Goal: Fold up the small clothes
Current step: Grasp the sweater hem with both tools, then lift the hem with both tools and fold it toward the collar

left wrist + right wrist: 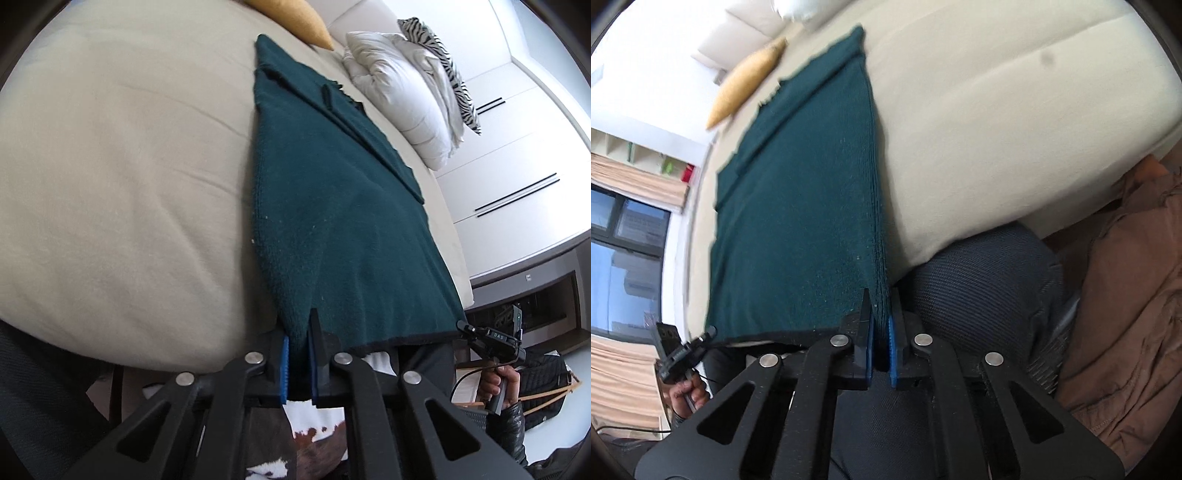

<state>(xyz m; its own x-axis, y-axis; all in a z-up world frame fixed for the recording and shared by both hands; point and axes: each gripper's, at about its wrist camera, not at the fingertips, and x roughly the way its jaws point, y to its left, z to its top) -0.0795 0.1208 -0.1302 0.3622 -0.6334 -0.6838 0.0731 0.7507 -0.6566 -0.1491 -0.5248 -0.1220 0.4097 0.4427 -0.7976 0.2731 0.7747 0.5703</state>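
Observation:
A dark green knit garment [332,206] lies spread flat on a beige bed [122,177], its far part folded over in a band. My left gripper [298,332] is shut on the garment's near corner, the cloth pinched between its blue pads. In the right wrist view the same garment [798,206] stretches away over the bed [997,129], and my right gripper [881,306] is shut on its other near corner. Each gripper shows in the other's view: the right gripper [463,326] at the hem's far end, the left gripper [709,334] likewise.
A yellow cushion [295,18], white pillows [399,92] and a zebra-striped pillow [443,62] sit at the head of the bed. White wardrobe doors [517,147] stand beyond. A brown jacket [1126,295] lies at the right, a person's dark trousers [979,288] by the bed edge, and a window [624,240] at left.

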